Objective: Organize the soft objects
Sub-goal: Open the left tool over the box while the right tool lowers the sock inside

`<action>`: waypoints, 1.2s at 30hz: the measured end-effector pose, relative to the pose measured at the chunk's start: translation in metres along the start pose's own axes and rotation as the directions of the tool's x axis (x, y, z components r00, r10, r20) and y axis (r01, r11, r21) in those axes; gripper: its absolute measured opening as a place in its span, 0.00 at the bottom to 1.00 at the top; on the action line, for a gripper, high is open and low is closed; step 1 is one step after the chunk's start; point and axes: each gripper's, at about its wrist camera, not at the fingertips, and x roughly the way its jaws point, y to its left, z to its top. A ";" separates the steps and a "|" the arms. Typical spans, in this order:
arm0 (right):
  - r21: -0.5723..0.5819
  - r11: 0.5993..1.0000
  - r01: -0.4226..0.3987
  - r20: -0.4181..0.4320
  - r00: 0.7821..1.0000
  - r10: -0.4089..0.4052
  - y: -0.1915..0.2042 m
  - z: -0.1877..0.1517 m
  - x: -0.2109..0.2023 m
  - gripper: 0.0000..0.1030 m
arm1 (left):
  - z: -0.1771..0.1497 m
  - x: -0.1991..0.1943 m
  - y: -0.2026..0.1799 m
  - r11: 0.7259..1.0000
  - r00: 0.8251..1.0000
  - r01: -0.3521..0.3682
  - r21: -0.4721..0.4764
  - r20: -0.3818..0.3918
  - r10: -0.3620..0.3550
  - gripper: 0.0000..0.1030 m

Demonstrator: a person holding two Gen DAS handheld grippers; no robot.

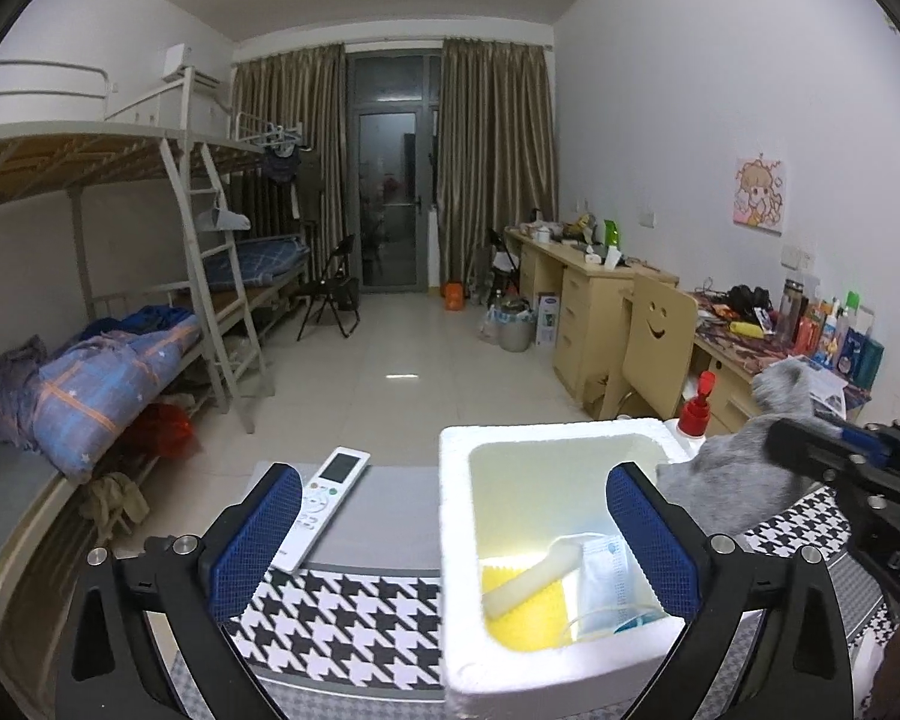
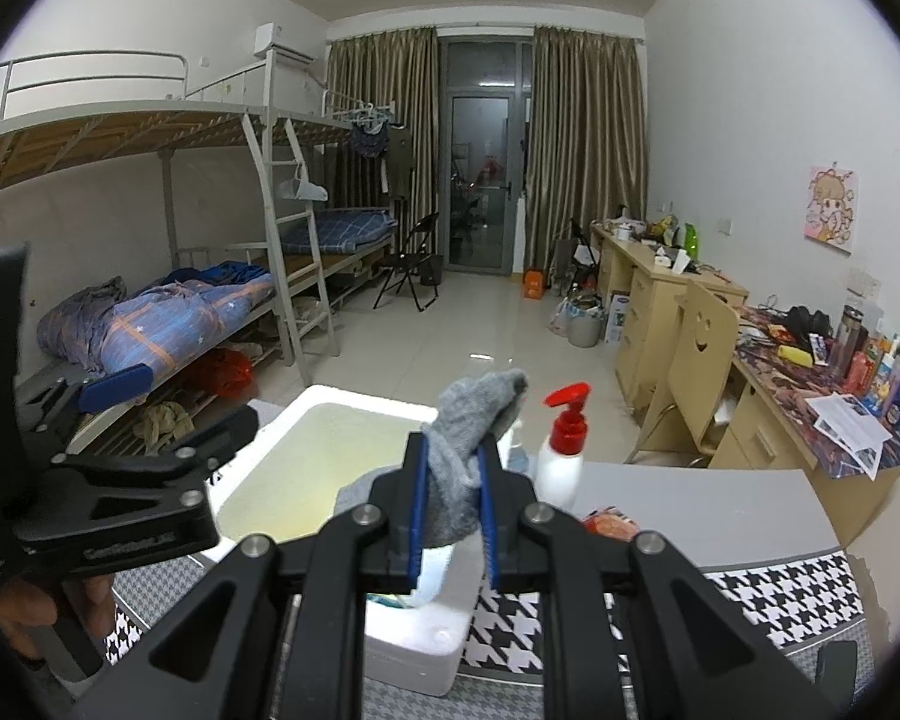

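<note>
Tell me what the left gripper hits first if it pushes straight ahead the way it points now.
Likely the white foam box: its left wall sits between the open jaws of the left gripper. Depth is hard to judge in the fisheye view, so it might pass just above the rim.

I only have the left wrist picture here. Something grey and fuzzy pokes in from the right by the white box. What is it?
Observer: A grey sock, pinched between the closed fingers of the right gripper.
Operator: Is it already in the white box?
Observer: No. It hangs at the foam box near its right rim, above the opening.
Operator: I see a red cap behind the box. What is under it?
Observer: A white pump bottle, standing upright on the grey tabletop right of the box.
Operator: Anything else by that bottle?
Observer: A small orange-red packet lies beside its base; I cannot tell what it is.
</note>
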 end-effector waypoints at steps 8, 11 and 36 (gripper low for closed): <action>-0.018 1.000 -0.024 -0.031 0.999 0.023 0.015 0.000 0.014 0.18 | -0.008 -0.011 0.014 0.999 1.000 -0.027 -0.017 0.008 0.027 0.99; -0.025 0.999 -0.030 -0.040 0.999 0.029 0.019 0.001 0.018 0.18 | -0.011 -0.015 0.019 0.999 0.999 -0.042 -0.023 0.018 0.043 0.99; -0.025 0.997 -0.069 -0.167 0.984 0.063 0.026 -0.006 0.065 0.57 | -0.030 -0.014 0.042 0.997 0.999 -0.046 -0.055 -0.013 0.046 0.99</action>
